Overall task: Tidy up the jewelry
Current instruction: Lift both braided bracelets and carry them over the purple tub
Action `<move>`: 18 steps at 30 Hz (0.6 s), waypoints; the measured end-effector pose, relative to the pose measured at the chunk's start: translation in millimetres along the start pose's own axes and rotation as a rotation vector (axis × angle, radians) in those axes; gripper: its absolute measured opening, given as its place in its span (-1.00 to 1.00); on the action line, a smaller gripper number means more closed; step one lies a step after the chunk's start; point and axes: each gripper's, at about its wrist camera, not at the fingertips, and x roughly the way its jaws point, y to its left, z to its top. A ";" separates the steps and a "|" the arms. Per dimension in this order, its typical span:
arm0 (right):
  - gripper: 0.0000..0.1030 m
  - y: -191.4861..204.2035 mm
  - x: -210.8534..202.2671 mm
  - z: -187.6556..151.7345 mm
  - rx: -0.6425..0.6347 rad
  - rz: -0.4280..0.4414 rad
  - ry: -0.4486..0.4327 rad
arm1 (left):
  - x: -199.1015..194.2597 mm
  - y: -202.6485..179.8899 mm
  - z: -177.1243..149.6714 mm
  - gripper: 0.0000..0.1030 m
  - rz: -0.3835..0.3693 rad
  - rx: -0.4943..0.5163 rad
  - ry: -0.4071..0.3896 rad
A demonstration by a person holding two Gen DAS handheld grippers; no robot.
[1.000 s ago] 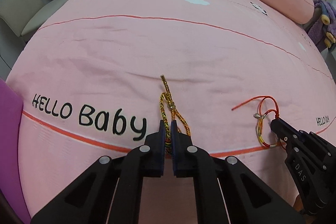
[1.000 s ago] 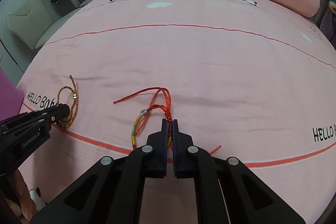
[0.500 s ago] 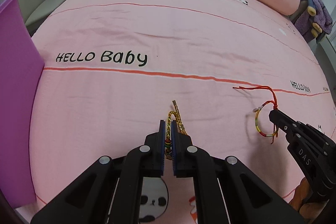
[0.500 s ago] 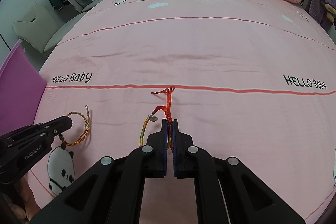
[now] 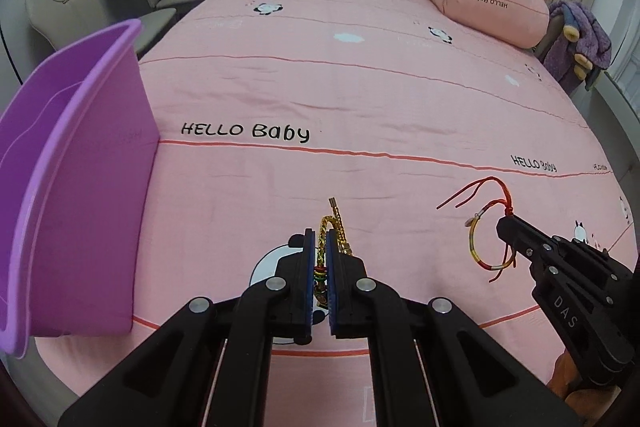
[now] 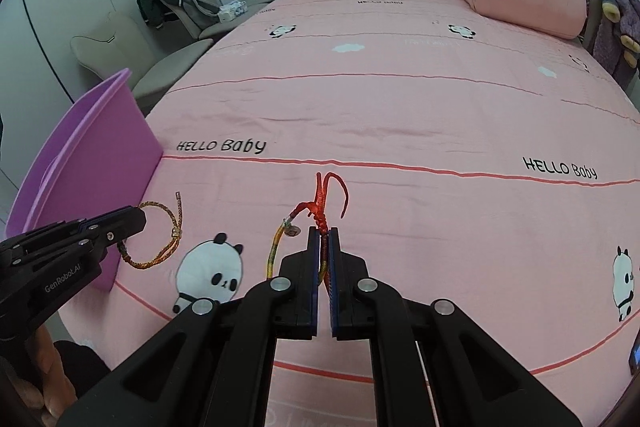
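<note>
Gold braided bracelet (image 5: 335, 227) clamped in left gripper (image 5: 319, 251), red string bracelet (image 6: 316, 215) clamped in right gripper (image 6: 323, 247). Both just lifted off pink bed (image 5: 360, 99); purple bin (image 5: 76, 155) now at frame left, likely drop-off for both.

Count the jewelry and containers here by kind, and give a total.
Bracelets: 2, a gold one in the left claw, a red one in the right claw
Purple bins: 1
Total: 3
</note>
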 end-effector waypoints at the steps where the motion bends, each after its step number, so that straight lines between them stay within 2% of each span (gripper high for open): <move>1: -0.92 5.6 -5.6 0.6 -0.011 0.005 -0.008 | -8.3 3.5 -0.3 -0.89 0.001 -0.001 -0.013; 9: -0.92 63.6 -47.3 12.0 -0.106 0.064 -0.083 | -73.2 32.1 0.3 -0.89 0.038 -0.013 -0.119; 18: -0.92 150.0 -62.6 35.9 -0.202 0.202 -0.123 | -121.0 98.2 3.5 -0.89 0.135 -0.068 -0.188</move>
